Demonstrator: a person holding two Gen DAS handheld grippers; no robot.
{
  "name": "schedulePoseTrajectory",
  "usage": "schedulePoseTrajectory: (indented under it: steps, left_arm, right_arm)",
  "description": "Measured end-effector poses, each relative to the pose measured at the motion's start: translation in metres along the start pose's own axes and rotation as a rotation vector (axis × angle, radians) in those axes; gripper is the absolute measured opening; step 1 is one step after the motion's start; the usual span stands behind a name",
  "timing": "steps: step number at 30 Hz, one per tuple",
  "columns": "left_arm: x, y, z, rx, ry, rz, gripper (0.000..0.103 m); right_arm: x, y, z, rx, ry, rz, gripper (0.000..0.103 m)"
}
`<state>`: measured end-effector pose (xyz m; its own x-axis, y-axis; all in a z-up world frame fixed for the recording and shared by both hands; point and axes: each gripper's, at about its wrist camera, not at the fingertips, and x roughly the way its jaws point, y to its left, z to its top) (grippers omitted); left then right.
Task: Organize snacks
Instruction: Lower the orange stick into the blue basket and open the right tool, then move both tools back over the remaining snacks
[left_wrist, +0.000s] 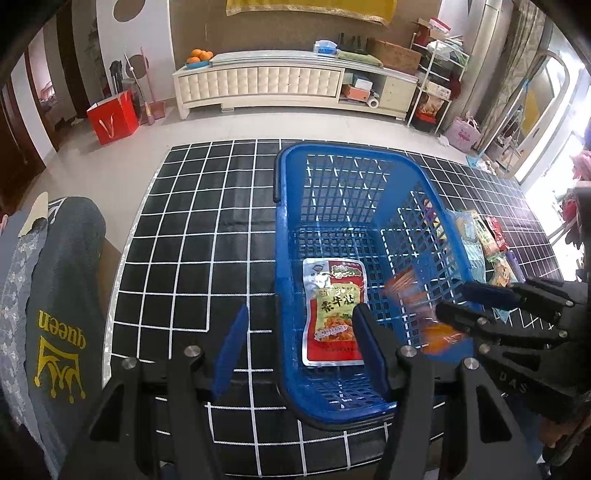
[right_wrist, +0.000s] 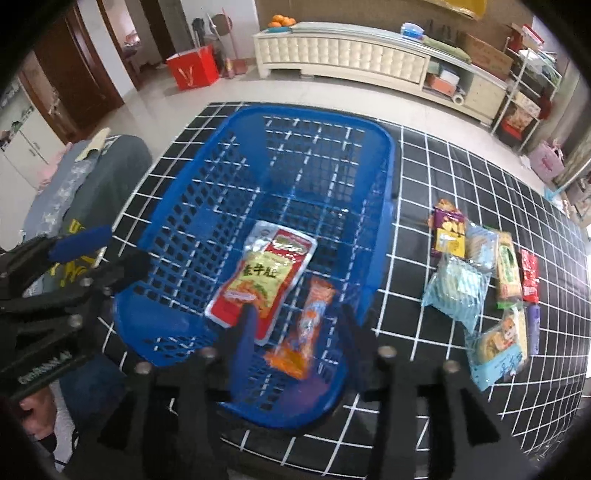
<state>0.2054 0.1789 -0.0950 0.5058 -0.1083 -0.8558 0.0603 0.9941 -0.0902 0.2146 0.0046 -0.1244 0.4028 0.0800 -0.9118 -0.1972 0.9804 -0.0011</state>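
A blue plastic basket stands on the black grid cloth. A red and yellow snack pouch lies flat on its floor. Beside the pouch is an orange snack packet, blurred, between the spread fingers of my right gripper; the pads do not touch it. My left gripper is open over the basket's near left corner, with the wall between its fingers and untouched.
Several more snack packets lie on the cloth to the right of the basket. A grey garment with a crown print lies off the table's left edge. A white cabinet lines the far wall.
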Motion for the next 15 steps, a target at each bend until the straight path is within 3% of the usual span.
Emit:
schedulePoseTrajectory:
  steps: [9, 15]
  left_arm:
    - [-0.014, -0.016, -0.002, 0.032, -0.016, 0.006, 0.056]
    - [-0.027, -0.036, -0.001, 0.057, -0.032, 0.008, 0.056]
  right_arm:
    - [-0.031, -0.006, -0.005, -0.006, -0.069, -0.012, 0.065]
    - [-0.055, -0.029, -0.014, 0.027, -0.112, -0.012, 0.066]
